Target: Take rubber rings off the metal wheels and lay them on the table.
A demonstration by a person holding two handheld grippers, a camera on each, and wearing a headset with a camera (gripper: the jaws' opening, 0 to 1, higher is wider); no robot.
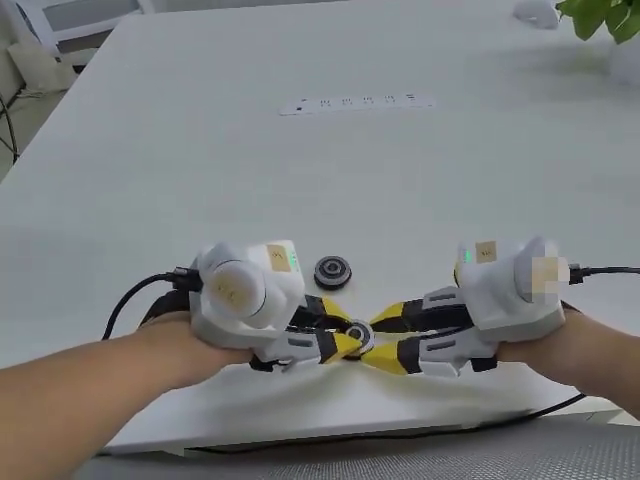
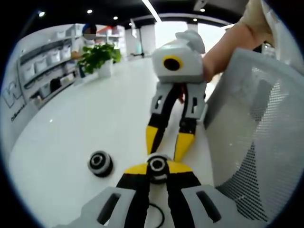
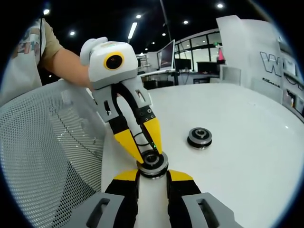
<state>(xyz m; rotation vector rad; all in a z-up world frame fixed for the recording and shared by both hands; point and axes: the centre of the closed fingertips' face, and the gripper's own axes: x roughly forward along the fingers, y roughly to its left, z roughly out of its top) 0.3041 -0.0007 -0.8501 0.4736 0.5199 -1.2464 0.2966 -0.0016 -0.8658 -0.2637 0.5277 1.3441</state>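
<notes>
A metal wheel with a black rubber ring [image 1: 357,338] is held just above the white table's [image 1: 300,180] near edge, between both grippers. My left gripper [image 1: 344,340] comes in from the left, and its yellow tips [image 2: 137,168] clamp the wheel [image 2: 157,167]. My right gripper [image 1: 373,346] meets it from the right, its jaws shut on the same wheel [image 3: 152,164]. A second wheel with its ring [image 1: 332,271] lies flat on the table just beyond them. A thin black loop [image 2: 154,214] lies under my left jaws; it may be a loose ring.
A white power strip [image 1: 357,102] lies far out on the table and a green plant [image 1: 600,15] stands at the back right. A white mesh chair [image 2: 256,142] sits close by the near edge. Cables [image 1: 130,295] trail from both grippers.
</notes>
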